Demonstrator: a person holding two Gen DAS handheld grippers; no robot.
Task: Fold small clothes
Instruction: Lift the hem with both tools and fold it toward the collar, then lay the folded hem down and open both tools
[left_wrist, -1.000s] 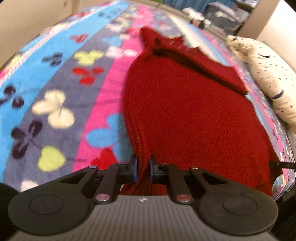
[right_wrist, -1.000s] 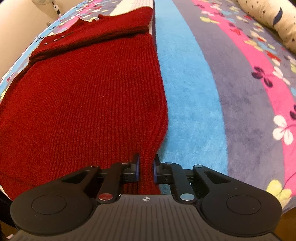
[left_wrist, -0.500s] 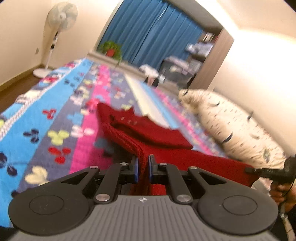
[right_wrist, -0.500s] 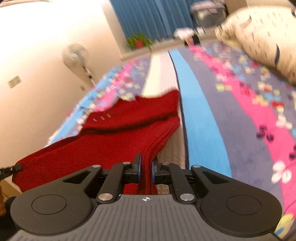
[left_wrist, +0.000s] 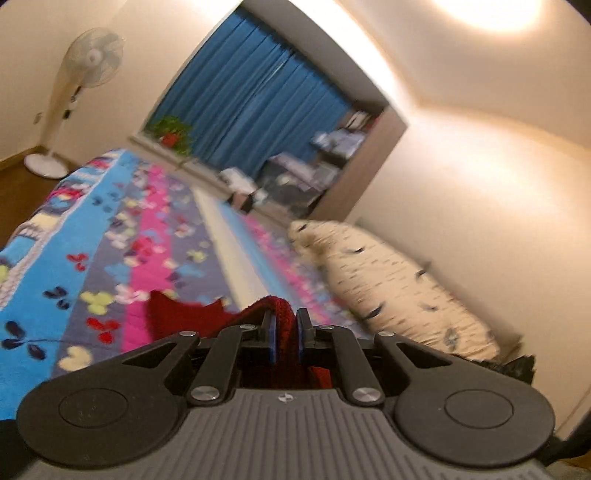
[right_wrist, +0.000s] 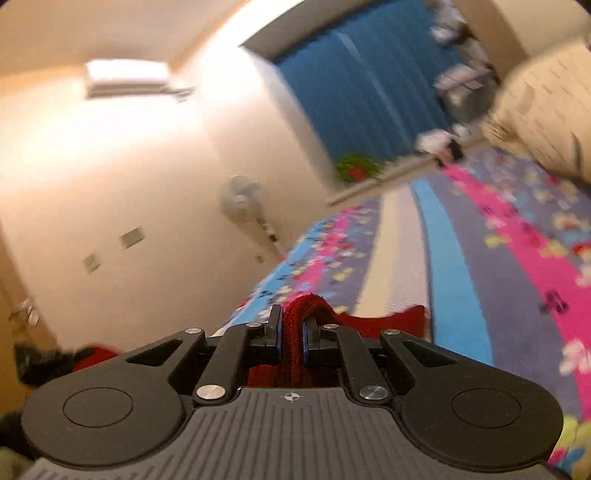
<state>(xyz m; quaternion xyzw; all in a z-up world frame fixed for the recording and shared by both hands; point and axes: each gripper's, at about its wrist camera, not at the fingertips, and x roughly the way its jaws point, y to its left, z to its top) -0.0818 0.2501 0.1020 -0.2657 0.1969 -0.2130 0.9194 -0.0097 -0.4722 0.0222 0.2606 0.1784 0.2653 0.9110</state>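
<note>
Blue curtains are filling the upper centre above a butterfly-print blanket. Both the left gripper and the right gripper are pinching the red knit sweater at lower centre; no writing is readable.

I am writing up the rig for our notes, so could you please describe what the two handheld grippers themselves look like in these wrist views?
Both look alike. The left gripper and right gripper each have a grey ribbed body with a small crosshair mark, two round black discs at the sides, black linkage arms with silver rivets, and black fingers faced with blue pads. No cable or sleeve is clearly visible.
</note>
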